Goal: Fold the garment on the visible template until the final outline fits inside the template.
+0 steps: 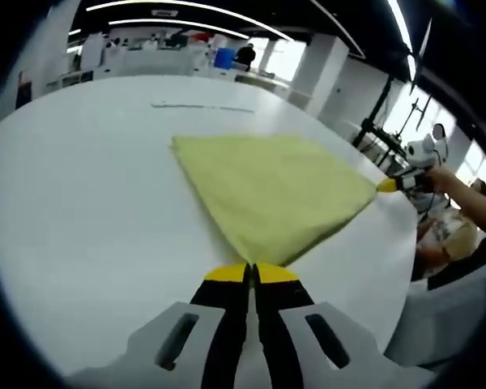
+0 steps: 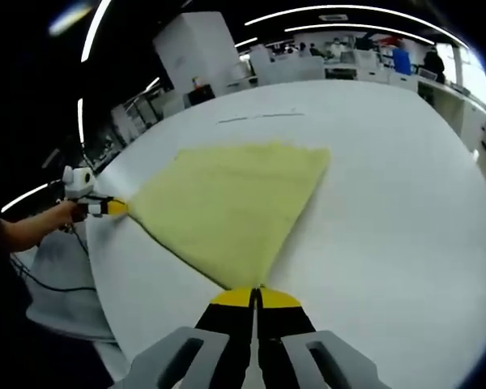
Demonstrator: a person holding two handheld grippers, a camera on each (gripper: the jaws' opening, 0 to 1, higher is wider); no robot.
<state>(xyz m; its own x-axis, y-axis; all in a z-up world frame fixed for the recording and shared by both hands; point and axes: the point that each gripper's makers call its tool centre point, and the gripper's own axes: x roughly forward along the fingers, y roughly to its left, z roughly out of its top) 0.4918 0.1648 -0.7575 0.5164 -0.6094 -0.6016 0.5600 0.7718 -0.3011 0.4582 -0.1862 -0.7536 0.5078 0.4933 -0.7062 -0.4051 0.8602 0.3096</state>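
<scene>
Yellow cloth (image 1: 271, 194), flat, corners claw-pinched

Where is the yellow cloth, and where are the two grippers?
yellow cloth (image 1: 271, 190), left gripper view, middle of the fabric.
left gripper (image 1: 252, 274), left gripper view, between its yellow tips.
right gripper (image 2: 256, 297), right gripper view, between its yellow tips.

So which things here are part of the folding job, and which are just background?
Job:
- yellow cloth, spread on the white table
- left gripper, shut on a cloth corner
- right gripper, shut on another corner
- faint line on the table, possibly the template edge

Background:
- benches and equipment behind
</scene>
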